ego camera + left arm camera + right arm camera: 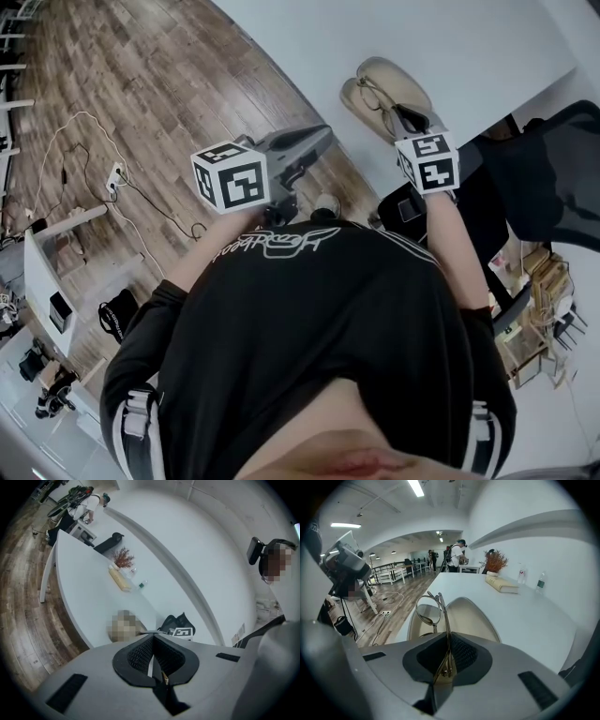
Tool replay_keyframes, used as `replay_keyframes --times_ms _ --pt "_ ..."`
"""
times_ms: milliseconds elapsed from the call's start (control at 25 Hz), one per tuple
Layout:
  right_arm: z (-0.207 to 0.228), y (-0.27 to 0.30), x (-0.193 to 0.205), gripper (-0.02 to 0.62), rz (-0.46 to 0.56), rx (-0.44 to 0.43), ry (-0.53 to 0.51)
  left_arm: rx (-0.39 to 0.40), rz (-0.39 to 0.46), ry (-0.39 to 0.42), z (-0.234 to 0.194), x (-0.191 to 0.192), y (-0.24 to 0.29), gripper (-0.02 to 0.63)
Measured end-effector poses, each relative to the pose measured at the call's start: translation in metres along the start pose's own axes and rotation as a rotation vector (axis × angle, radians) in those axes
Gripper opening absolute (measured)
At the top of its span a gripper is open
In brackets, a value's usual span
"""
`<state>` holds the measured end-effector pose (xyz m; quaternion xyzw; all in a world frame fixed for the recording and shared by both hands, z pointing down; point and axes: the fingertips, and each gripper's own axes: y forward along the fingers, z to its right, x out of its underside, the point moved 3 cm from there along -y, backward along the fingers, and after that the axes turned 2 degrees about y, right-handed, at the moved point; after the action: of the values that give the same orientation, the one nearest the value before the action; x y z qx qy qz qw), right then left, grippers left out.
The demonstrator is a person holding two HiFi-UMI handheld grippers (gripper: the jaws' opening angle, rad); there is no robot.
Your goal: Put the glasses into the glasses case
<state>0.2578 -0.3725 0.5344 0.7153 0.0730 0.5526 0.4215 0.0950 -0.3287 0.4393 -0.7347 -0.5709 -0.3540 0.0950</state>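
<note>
right gripper (449,660) clamped on folded glasses (429,612), poised over open glasses case (474,617) at tabletop (469,37) edge; left gripper (152,656) pressed together, empty; lowering and release judged outstanding.

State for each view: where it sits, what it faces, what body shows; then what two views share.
Head view: on head, facing down; torso, left gripper, right gripper.
Left gripper view: on that gripper, facing along table; shut jaws.
Right gripper view: on that gripper, facing glasses case; jaws gripping glasses.
Shared: glasses, head and right gripper views.
</note>
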Motion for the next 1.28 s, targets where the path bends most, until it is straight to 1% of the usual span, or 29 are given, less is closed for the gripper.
replay_keyframes --times_ms 560,960,1160,1280 --pt "-0.004 0.016 0.006 0.026 -0.102 0.029 -0.135 -0.032 0.030 -0.023 -0.009 0.003 -0.014 0.006" --pt "-0.006 0.025 0.005 0.026 -0.205 0.043 -0.221 -0.039 0.034 -0.021 -0.013 -0.002 -0.016 0.006" --pt "-0.007 0.026 0.004 0.026 -0.220 0.036 -0.251 -0.038 0.041 -0.017 -0.012 -0.004 -0.020 0.006" --pt "-0.008 0.027 0.004 0.027 -0.229 0.017 -0.241 -0.044 0.053 -0.026 -0.015 -0.005 -0.025 0.006"
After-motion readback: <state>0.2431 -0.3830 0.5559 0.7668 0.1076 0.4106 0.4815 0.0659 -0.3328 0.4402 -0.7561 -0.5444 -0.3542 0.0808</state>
